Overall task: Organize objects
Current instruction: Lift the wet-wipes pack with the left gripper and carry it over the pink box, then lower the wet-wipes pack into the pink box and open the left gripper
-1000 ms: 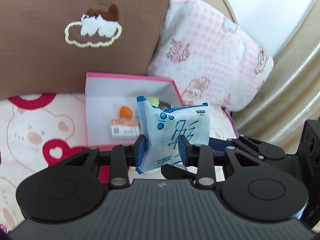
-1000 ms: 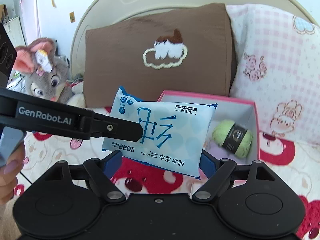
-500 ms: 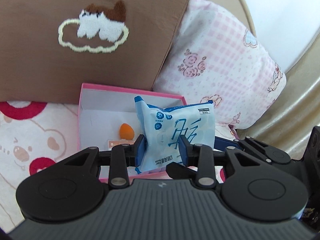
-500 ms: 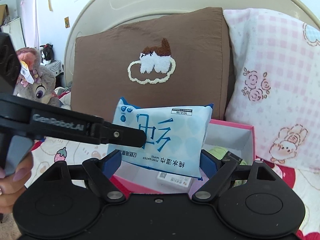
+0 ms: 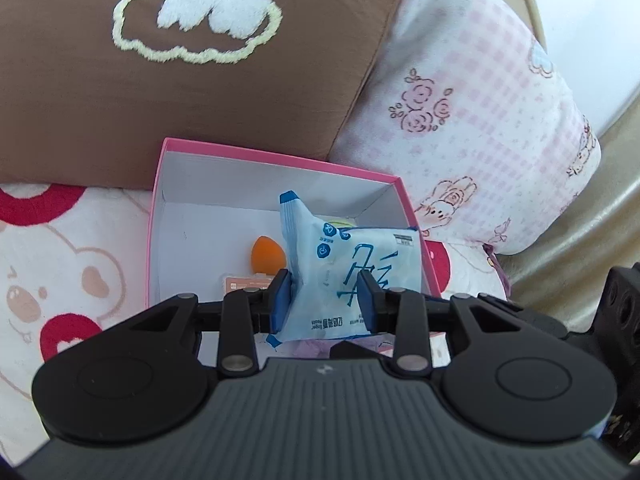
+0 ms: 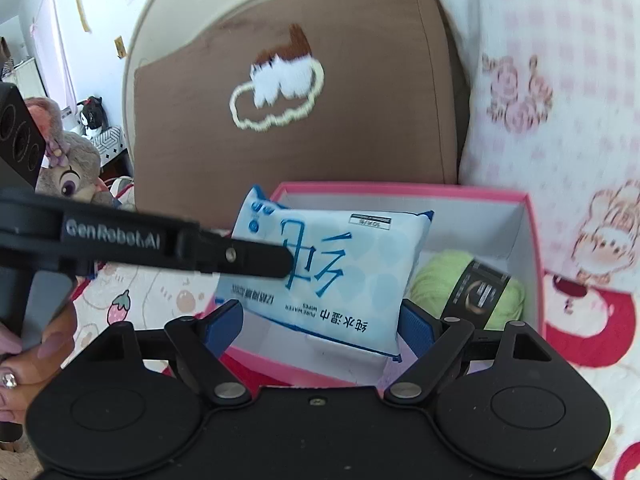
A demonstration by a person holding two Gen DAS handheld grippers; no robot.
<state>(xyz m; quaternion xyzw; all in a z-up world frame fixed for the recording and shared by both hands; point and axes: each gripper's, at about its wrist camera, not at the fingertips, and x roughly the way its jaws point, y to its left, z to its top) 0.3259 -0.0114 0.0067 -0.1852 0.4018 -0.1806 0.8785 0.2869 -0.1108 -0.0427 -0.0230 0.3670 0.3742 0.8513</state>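
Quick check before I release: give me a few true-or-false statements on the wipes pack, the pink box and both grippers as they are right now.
1. The left gripper is clamped on the wipes pack. True.
2. The right gripper also squeezes the pack. False: its blue pads stand wide, apart from the pack's lower edge.
3. The pack hangs over the open pink box. True.
4. The pink box is empty. False: a green yarn ball, an orange sponge and a small labelled packet lie inside.
5. The box sits in front of a brown cushion. True.
6. The pack lies flat on the box floor. False: it is held up, on edge, in the left gripper.
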